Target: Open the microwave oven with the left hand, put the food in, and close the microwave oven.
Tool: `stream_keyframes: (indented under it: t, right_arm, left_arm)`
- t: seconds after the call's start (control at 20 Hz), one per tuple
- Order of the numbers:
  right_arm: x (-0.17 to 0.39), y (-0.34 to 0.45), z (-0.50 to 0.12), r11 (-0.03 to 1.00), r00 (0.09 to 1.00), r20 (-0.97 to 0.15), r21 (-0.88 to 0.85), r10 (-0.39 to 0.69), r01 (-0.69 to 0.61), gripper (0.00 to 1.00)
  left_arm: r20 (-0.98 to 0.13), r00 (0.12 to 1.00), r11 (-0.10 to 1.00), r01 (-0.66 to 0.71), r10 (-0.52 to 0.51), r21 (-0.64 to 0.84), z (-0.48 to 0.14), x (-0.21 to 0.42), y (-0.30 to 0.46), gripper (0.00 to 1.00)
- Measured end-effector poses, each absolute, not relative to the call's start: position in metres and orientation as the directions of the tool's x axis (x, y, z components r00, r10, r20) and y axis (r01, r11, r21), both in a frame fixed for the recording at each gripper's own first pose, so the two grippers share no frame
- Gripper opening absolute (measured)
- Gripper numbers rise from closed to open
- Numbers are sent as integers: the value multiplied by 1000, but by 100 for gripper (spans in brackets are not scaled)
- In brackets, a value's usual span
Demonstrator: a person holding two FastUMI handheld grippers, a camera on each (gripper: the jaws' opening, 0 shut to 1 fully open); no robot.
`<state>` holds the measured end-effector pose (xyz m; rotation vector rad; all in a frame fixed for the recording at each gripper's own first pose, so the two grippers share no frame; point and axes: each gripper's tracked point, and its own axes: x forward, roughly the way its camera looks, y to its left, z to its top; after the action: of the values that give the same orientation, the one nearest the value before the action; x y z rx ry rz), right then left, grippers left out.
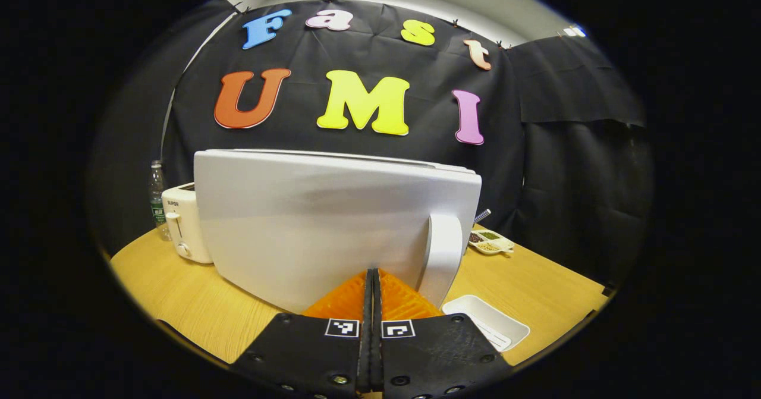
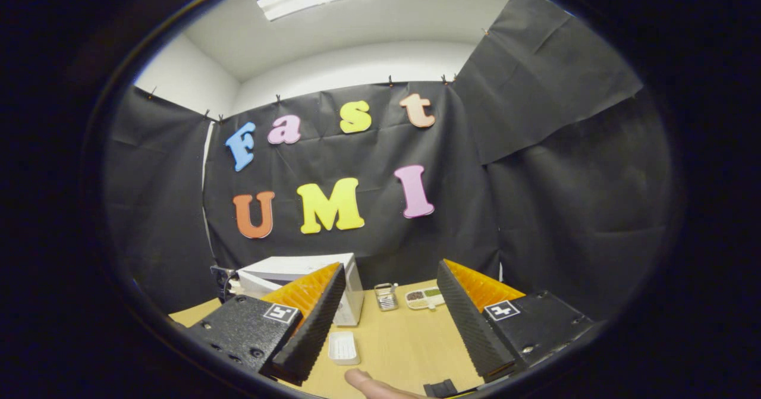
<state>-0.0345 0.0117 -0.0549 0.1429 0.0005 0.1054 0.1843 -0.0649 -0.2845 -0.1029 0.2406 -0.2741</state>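
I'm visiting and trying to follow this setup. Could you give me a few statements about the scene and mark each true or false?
1. The left gripper has its fingers closed together. True.
2. The right gripper is clamped on a tray. False: its fingers stand wide apart with nothing between them.
3. A toaster stands beside the microwave oven on the wooden table. True.
4. The small white tray on the table is piled with food. False: it looks empty.
5. A plastic bottle stands behind the toaster. True.
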Motion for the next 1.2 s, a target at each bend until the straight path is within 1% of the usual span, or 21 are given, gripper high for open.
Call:
stream_keyframes:
  t: [0.2, 0.85, 0.9, 0.95, 1.0, 1.2]
  right_arm:
    - [-18, -1, -65, 985, 996, -8, 143, 94, -92, 98]
    - [32, -12, -89, 988, 992, -50, 112, 115, -109, 98]
    - [33, -11, -92, 988, 991, -57, 109, 118, -112, 98]
    - [34, -11, -94, 988, 991, -64, 105, 120, -113, 98]
    - [34, -11, -97, 988, 990, -70, 101, 121, -114, 98]
    - [28, -13, -96, 990, 991, -78, 96, 112, -105, 99]
  left_arm:
    - [-185, 941, 957, 264, -283, -121, -278, 207, -75, 0]
    - [-218, 936, 958, 251, -276, -140, -285, 272, -107, 0]
    - [-202, 942, 961, 245, -267, -128, -281, 277, -109, 1]
    - [-233, 939, 965, 231, -255, -122, -288, 281, -107, 1]
    - [-217, 945, 968, 226, -246, -113, -285, 281, -108, 1]
    - [-229, 940, 965, 230, -253, -124, -284, 279, -107, 2]
